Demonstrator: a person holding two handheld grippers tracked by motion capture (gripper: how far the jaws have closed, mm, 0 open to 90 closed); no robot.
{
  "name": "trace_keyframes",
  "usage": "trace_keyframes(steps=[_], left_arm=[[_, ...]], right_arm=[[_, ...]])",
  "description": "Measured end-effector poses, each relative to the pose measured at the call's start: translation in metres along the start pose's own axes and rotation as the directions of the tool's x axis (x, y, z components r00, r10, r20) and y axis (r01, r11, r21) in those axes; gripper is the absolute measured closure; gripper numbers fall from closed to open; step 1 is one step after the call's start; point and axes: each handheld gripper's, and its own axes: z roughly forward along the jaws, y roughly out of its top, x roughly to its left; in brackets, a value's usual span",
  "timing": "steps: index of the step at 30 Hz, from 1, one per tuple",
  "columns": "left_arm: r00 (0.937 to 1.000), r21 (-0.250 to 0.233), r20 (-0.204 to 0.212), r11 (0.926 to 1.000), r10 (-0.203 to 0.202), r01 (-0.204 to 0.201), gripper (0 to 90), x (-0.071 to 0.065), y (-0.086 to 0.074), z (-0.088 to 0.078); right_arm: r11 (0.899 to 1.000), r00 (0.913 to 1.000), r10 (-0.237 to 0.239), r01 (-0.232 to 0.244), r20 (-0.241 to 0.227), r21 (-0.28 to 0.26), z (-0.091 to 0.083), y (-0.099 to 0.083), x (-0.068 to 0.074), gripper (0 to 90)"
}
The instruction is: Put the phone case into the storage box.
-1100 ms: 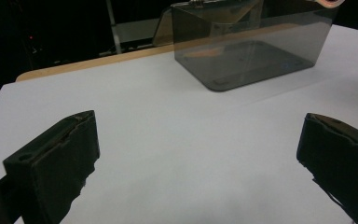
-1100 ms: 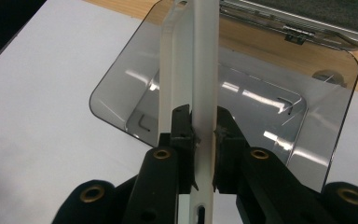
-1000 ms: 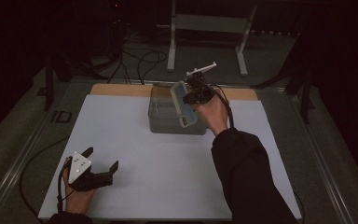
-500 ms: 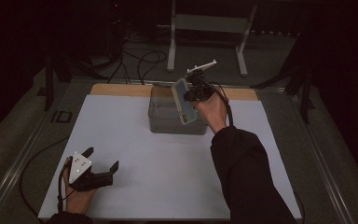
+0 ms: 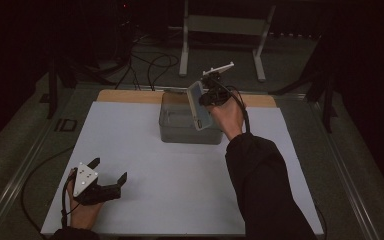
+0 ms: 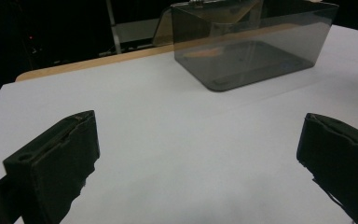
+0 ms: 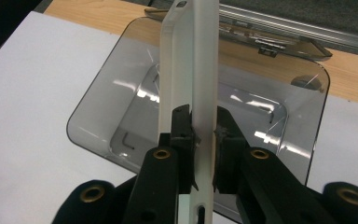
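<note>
right gripper is clamped on a white phone case, holding it edge-on right above the open clear smoky box at the far middle of the white table. left gripper rests near the left corner, jaws spread wide, nothing between them.

Setting: my dim recording lab. White-sheeted counter with wooden edge; metal frame stand behind; loose cables on dark floor.
</note>
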Motion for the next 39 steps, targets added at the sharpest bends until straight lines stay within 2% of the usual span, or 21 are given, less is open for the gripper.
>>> trace_keyframes(steps=[28, 39], left_arm=[[1.0000, -0.003, -0.004, 1.0000, -0.004, 0.004, 0.1, 0.001, 0.000, -0.001], [1.0000, -0.004, -0.004, 1.0000, -0.005, 0.005, 0.1, 0.001, 0.000, -0.001]], right_arm=[[0.997, 0.9967, 0.071, -0.070, 0.041, -0.025, 0.007, 0.007, -0.013, 81.8], [0.996, 0.9932, 0.084, -0.083, 0.081, -0.016, 0.012, 0.008, -0.021, 81.8]])
